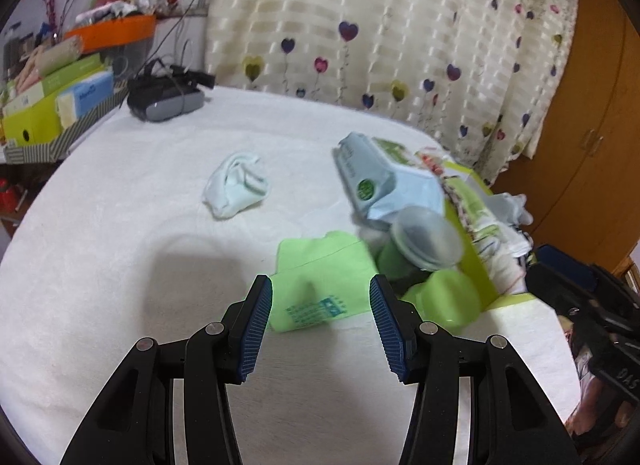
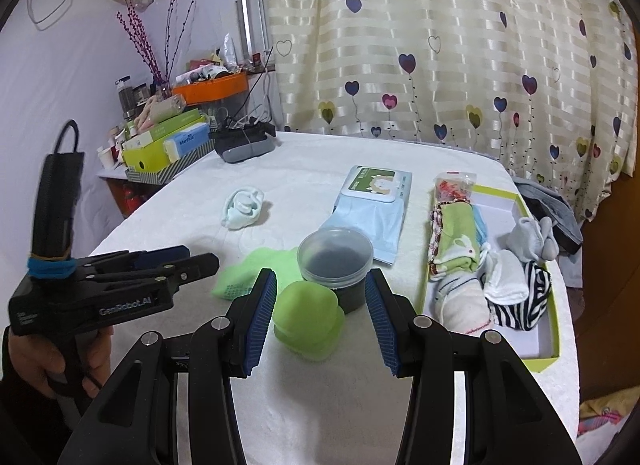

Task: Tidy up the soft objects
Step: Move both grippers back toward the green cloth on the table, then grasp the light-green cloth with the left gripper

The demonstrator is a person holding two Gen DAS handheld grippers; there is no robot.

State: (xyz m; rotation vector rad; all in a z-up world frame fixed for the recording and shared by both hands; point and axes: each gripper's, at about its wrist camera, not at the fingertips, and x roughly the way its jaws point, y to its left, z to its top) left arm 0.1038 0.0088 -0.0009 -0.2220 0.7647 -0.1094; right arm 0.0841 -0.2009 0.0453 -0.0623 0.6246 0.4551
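Right wrist view: the left gripper point(image 2: 200, 261) enters level from the bed's left edge, its fingers spread, a hand point(image 2: 52, 349) on its handle; bare white bed cover point(image 2: 320, 405) lies along the near edge; the right gripper point(image 2: 320, 297) hangs spread and empty above a green lid point(image 2: 308, 319); the green sock point(image 2: 244, 273) lies just behind, partly hidden by a grey-lidded jar point(image 2: 336, 255); rolled socks fill the green-rimmed box point(image 2: 550, 301) at the right edge.
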